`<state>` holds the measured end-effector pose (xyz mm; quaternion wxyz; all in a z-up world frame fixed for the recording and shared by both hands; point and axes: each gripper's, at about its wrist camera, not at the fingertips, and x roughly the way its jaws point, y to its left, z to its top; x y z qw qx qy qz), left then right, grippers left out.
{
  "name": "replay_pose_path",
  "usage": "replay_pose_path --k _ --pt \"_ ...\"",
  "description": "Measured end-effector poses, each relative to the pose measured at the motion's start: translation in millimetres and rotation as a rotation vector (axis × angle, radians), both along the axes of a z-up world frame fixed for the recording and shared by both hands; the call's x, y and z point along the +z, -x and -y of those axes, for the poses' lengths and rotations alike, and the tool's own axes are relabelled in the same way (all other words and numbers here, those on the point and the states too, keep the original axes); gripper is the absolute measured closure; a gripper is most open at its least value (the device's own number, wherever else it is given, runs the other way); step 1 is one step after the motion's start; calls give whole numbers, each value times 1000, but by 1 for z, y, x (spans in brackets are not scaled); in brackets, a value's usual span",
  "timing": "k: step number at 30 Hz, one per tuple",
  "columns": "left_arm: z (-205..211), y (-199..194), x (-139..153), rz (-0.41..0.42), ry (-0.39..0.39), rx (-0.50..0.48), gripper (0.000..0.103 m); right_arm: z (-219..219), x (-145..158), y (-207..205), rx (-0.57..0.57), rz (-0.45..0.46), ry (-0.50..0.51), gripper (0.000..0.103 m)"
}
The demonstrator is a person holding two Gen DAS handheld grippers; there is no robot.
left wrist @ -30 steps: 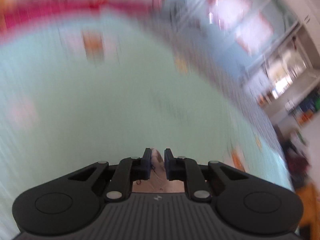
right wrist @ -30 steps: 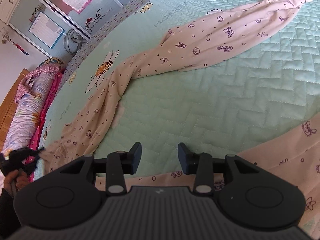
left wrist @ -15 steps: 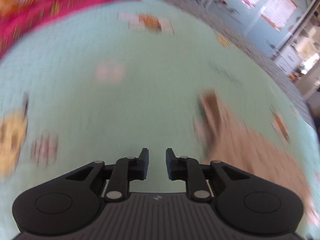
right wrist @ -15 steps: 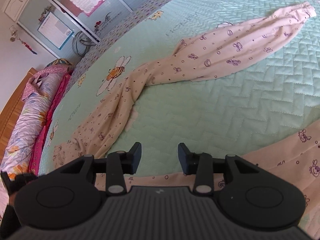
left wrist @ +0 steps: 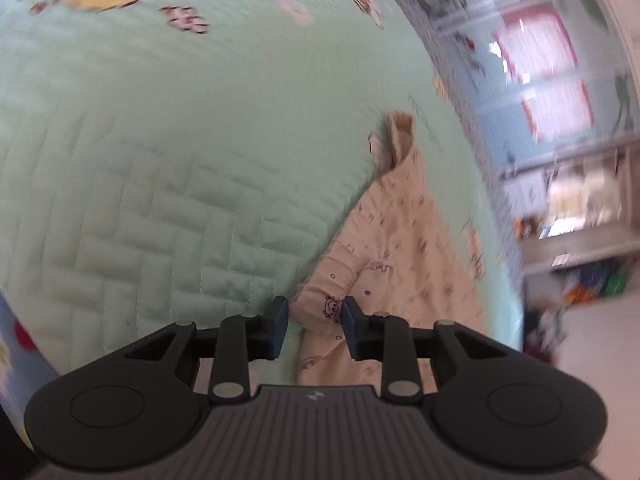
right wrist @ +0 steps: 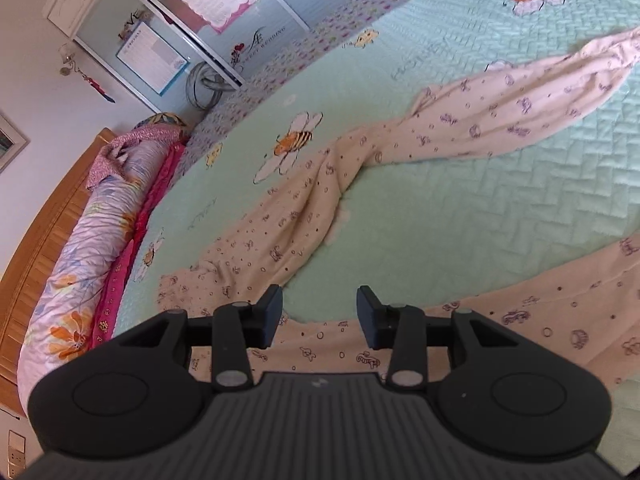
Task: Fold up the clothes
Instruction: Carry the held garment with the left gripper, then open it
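A mint-green quilted bedspread (right wrist: 500,208), stitched in a herringbone pattern and printed with bees and daisies, covers the bed and fills most of both views. Along its far side lies a rolled floral duvet (right wrist: 76,264) against a wooden headboard (right wrist: 44,228), with pale blue cabinet doors (right wrist: 224,36) bearing posters beyond. Spread across the bedspread is a pair of cream pyjama trousers (right wrist: 304,220) with small purple prints, one leg stretching away toward the upper right, the other running along the near edge under the right gripper (right wrist: 319,312). That gripper hangs above the fabric, its jaws standing apart with nothing between them. In the blurred left wrist view, the left gripper (left wrist: 313,322) points down at one end of the trousers (left wrist: 404,248); its jaws are opening, fabric showing between them, the pads not pressing it.
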<state>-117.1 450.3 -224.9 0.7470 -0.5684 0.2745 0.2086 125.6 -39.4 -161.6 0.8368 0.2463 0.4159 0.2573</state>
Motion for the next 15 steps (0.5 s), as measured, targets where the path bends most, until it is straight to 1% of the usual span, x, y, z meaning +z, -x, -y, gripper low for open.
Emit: replay_pose_path --k 1,3,5,6,7,8,9,11,12,14,15 --pt "2 2 0 10 10 13 70 5 3 3 -9 6 -4 59" --pt "3 -2 -1 1 -8 11 69 15 6 7 -29 10 -5 58" --pt "1 -5 -4 13 -3 43 69 23 4 9 -44 -2 -9 55" --pt "0 -6 -5 19 1 60 71 26 3 11 -51 -10 -10 55" --pt "-2 -6 -5 37 -3 75 84 29 2 12 -56 -18 -8 55" --pt "-3 -8 -3 47 -22 89 92 30 1 13 -59 -24 -7 55" --pt "-3 -8 1 41 -53 110 97 32 1 14 -61 -28 -6 55" --pt "-2 -1 11 47 -111 155 98 34 2 16 -62 -28 -5 55" --pt "-3 3 19 36 -145 190 99 35 3 16 -65 -27 -4 55" --pt "-6 26 41 52 -219 267 99 39 3 16 -76 -25 -7 54" --pt "-9 37 52 61 -246 289 99 40 4 15 -80 -24 -9 54"
